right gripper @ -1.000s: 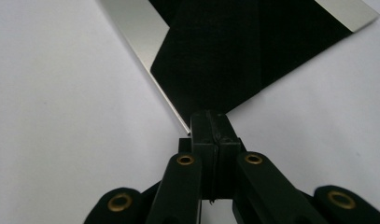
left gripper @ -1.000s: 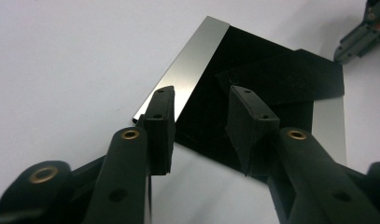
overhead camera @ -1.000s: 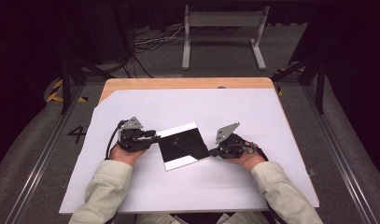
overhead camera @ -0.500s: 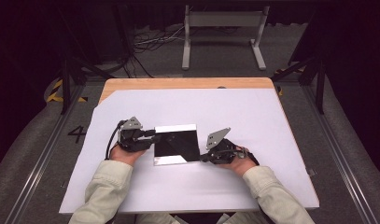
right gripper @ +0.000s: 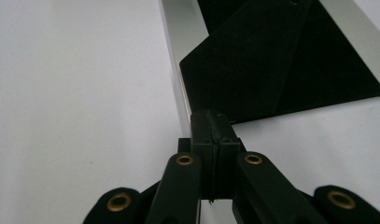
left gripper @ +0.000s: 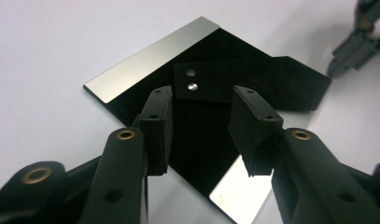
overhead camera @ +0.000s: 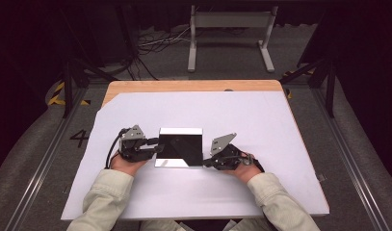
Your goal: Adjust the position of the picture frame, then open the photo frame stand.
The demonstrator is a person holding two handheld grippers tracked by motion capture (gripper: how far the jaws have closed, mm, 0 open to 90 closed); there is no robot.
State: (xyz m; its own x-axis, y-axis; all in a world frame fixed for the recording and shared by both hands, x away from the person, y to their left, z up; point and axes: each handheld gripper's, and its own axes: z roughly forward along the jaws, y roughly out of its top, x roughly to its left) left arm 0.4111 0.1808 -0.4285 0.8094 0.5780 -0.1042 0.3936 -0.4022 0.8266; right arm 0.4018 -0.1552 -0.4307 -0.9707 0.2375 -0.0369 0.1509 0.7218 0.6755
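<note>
A glossy black plate (overhead camera: 181, 144) with silvery strips along its far and near edges lies flat on the white sheet (overhead camera: 241, 115), square to the table. My left gripper (overhead camera: 157, 148) is at the plate's left edge. In the left gripper view its jaws (left gripper: 201, 121) stand open just above the plate (left gripper: 131, 70), with nothing pinched between them. My right gripper (overhead camera: 206, 162) is at the plate's near right corner. In the right gripper view its jaws (right gripper: 211, 121) are shut on the silvery edge of the plate (right gripper: 271, 56).
The white sheet covers most of a wooden table (overhead camera: 184, 85), with free room on every side of the plate. Beyond the table, a metal stand (overhead camera: 229, 33) and cables lie on the dark floor. The right gripper (left gripper: 360, 42) shows far off in the left gripper view.
The plate has turned from a tilted lie to square with the table. My right gripper, shut on its corner, swung left and nearer. The left hand stayed put.
</note>
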